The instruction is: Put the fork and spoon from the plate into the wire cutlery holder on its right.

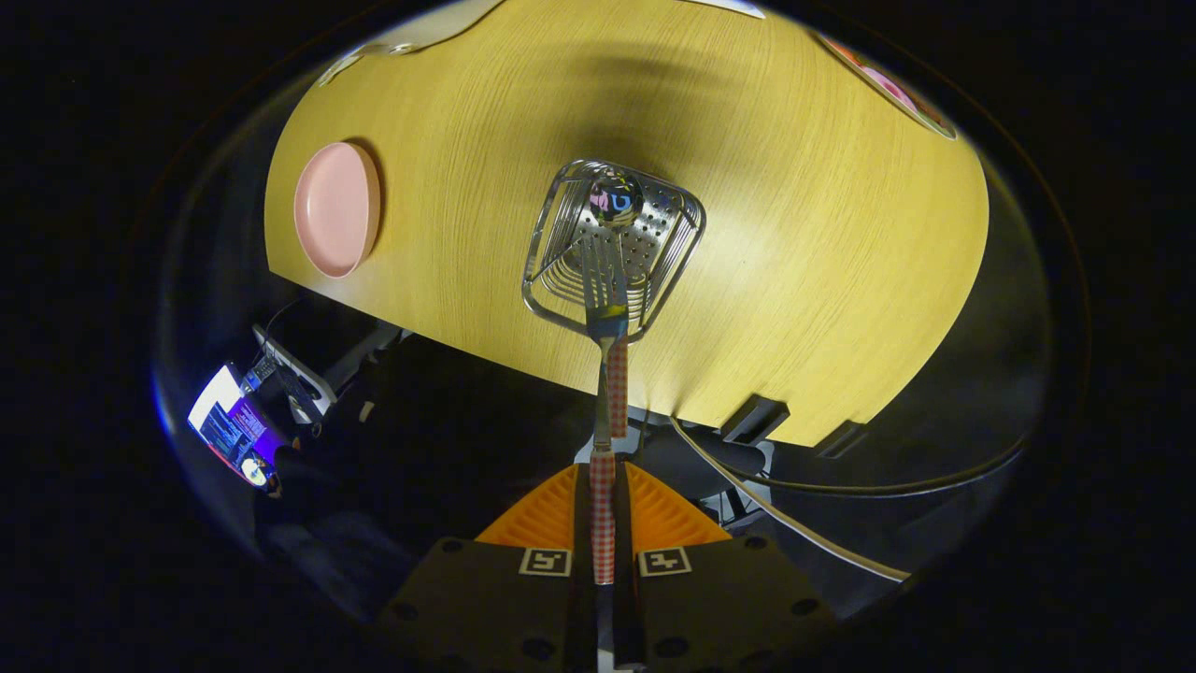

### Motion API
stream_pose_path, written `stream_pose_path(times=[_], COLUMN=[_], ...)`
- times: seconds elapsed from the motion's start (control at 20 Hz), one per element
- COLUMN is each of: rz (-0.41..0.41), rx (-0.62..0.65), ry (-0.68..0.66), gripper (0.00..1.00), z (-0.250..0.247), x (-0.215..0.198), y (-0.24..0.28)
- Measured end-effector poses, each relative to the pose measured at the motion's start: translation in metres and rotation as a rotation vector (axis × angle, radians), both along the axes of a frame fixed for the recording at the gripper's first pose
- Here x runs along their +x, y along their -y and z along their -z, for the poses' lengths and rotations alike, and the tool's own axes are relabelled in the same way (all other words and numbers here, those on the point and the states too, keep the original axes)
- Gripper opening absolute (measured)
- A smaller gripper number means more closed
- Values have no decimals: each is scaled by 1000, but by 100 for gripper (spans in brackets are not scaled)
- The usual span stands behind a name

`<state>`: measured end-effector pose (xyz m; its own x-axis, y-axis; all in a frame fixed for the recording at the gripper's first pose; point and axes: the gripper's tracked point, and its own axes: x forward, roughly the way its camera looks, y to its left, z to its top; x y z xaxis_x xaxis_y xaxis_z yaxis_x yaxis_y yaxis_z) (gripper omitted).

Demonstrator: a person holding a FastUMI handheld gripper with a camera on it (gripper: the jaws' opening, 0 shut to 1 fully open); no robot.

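My gripper (pixel 603 481) is shut on the red-checked handle of the fork (pixel 605 308), high above the table. The fork points away from me, and its tines hang over the open top of the wire cutlery holder (pixel 551 280), just inside its near rim. Deep in the holder lies the shiny bowl of the spoon (pixel 615 198). A second checked handle (pixel 619 388) runs beside the fork's metal neck, apparently the spoon's. The pink plate (pixel 336 207) sits far to the left of the holder with nothing on it.
The wooden table (pixel 822 262) has its near edge just behind the holder. Below that edge run a cable (pixel 804 486) and dark brackets (pixel 755 416). A lit screen (pixel 229 425) stands on the floor at the lower left.
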<state>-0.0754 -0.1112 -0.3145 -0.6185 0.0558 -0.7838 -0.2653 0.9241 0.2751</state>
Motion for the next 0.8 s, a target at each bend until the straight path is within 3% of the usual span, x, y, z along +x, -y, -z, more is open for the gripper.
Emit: stream_pose_path(times=[0.4,0.8], rz=[-89,-68], rx=[-82,-67], ry=[-102,-70], gripper=[12,17], z=[14,22], x=[10,24], y=[0,-11])
